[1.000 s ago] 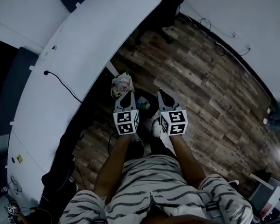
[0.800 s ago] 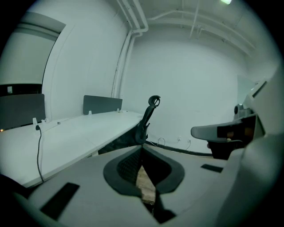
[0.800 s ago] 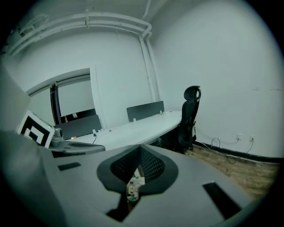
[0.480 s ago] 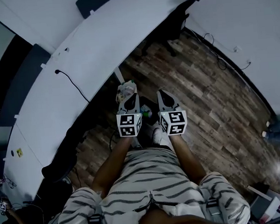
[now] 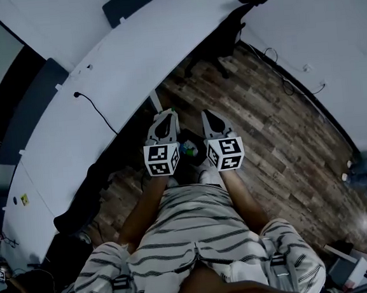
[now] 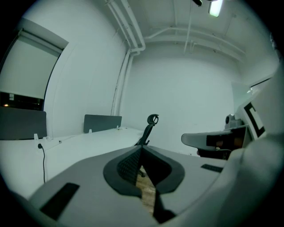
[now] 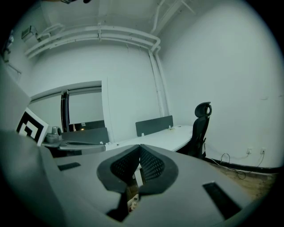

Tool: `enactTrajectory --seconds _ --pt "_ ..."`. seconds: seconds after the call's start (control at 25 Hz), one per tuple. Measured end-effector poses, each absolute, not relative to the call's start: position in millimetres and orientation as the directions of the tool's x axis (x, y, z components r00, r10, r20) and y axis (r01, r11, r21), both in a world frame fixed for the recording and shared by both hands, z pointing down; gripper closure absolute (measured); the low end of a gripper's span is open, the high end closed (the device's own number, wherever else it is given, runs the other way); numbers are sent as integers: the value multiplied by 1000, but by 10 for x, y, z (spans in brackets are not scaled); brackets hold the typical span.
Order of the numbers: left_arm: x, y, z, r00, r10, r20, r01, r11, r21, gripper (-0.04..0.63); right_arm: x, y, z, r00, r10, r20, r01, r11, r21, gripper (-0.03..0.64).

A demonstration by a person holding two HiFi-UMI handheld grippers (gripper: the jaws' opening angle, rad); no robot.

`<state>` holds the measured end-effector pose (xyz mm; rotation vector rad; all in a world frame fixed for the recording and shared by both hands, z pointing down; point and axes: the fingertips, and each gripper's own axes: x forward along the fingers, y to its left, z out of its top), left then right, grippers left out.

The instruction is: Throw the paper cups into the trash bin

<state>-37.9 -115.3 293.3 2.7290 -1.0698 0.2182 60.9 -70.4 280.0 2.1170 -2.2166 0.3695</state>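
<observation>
In the head view my left gripper and right gripper are held side by side over the wooden floor, by the edge of the long white desk. Both are shut, and nothing is between their jaws. In the left gripper view the left gripper has its pads meeting at the tip. In the right gripper view the right gripper looks the same. The trash bin is almost wholly hidden behind the left gripper. No paper cup shows in any view.
A black office chair stands at the desk's far end, also seen as the chair and the chair. Grey divider panels line the desk, and a cable lies on it. A dark patch with coloured bits lies between the grippers.
Both grippers have moved up and forward in the head view. The white-lined bin that showed ahead of the left gripper is now covered by it. Both stayed shut.
</observation>
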Motion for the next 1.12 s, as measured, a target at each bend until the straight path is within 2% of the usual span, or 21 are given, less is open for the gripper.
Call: enactTrajectory --seconds 0.24,1.12 --pt "-381 -1125 2721 739 -656 150 -672 -733 104 572 617 -747 2619 -48 -988 149 -994 32 -109 600" --pt "-252 -1224 2468 756 -649 89 -655 -753 67 572 655 -871 2477 -70 -993 91 -993 60 -103 598"
